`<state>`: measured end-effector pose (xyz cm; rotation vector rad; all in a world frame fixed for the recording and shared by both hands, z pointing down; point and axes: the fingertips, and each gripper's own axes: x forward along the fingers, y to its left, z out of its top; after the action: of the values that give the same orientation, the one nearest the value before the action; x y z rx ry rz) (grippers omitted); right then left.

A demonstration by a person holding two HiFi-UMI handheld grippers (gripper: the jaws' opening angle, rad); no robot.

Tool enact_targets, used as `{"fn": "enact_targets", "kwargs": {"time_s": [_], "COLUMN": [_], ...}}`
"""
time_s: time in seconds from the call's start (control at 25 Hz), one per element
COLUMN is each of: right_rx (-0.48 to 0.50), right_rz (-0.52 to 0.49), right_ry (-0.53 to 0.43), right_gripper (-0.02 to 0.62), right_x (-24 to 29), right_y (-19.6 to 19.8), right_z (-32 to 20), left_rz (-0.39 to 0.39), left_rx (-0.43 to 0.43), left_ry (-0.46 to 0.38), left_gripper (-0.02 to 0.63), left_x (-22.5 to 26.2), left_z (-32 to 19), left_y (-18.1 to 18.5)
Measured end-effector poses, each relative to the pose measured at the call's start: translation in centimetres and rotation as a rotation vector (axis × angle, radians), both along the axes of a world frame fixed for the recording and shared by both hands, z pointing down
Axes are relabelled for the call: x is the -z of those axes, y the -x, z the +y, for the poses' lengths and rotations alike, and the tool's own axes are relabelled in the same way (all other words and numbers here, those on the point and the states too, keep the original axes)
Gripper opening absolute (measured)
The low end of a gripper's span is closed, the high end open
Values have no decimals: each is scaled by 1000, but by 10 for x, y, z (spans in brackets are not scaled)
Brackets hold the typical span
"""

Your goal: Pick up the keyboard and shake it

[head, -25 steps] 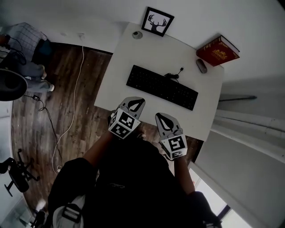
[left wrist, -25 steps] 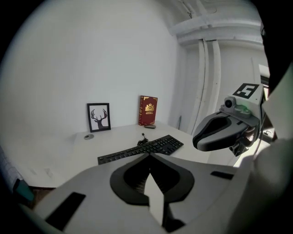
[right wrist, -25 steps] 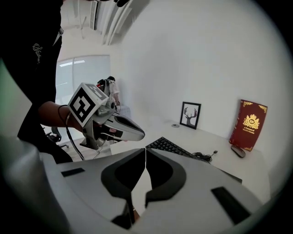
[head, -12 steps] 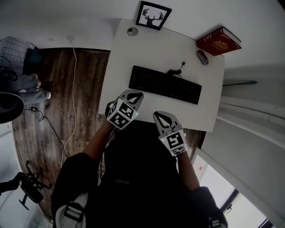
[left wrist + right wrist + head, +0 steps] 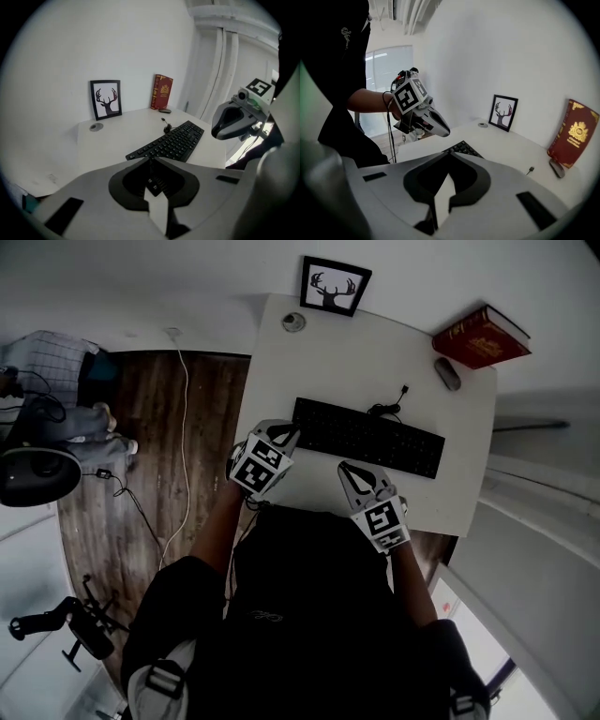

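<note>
Keyboard (image 5: 367,437), black and full-width, lies flat on the white desk (image 5: 309,371). It slants a little across the desk just ahead of both claws, with its cable (image 5: 390,405) curling off the far edge.

Furthest to the left of the left claw, a white cord (image 5: 180,418) trails over the wooden floor. The left claw (image 5: 287,432) points down at the keyboard's left end with its jaws pressed together and nothing between them. I cannot tell whether its tip touches the corner keys. The cube on its back carries black-and-white square markers, not letters.

Beyond this claw, at the back of the desk, sits a small round grey disc (image 5: 293,322). Just right of the disc, a black-framed picture of a stag's head (image 5: 335,285) leans on the wall.

The right claw (image 5: 350,469) is also closed and empty, hovering near the keyboard's near edge around its middle. Its cube bears the same kind of pattern.

Far off to this claw's right, a dark mouse (image 5: 447,373) lies by a red book (image 5: 481,336). The book stands against the wall and has a gold crest on its cover, but no title I can read. In the right gripper view, the pale print on the person's black shirt (image 5: 347,32) is too small to make out.
</note>
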<state>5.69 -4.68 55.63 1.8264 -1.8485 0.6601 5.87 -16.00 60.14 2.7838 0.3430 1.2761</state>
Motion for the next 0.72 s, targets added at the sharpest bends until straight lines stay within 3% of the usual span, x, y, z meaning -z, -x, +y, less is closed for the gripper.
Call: {"fn": "enact_targets", "kwargs": {"time_s": [0.08,0.16,0.28,0.48,0.72], "right_rx": [5,-6,-43,-70,-69], "right_rz": [13,-9,-53,-121,-167], "right_ry": [0,-23,-32,24,60], "right_gripper": [23,23,23,23,23], "right_x": [6,10,0,-25,-38], "right_y": [-16,-30,-50,-60,-68], "right_z": [-10,-16,-15,3,2], "left_rz": [-61,-129,-213,-354,-460], "left_rx": [-33,-81,-133,-179,-275], "left_ry": [-30,-44,-57,43,67], "left_gripper": [51,159,231,332,348], "left_x": [-9,-21,-42,-81,-94], "left_z": [-10,-15,-24,-23,-18], "left_y": [-8,-18,-35,-46,-50]}}
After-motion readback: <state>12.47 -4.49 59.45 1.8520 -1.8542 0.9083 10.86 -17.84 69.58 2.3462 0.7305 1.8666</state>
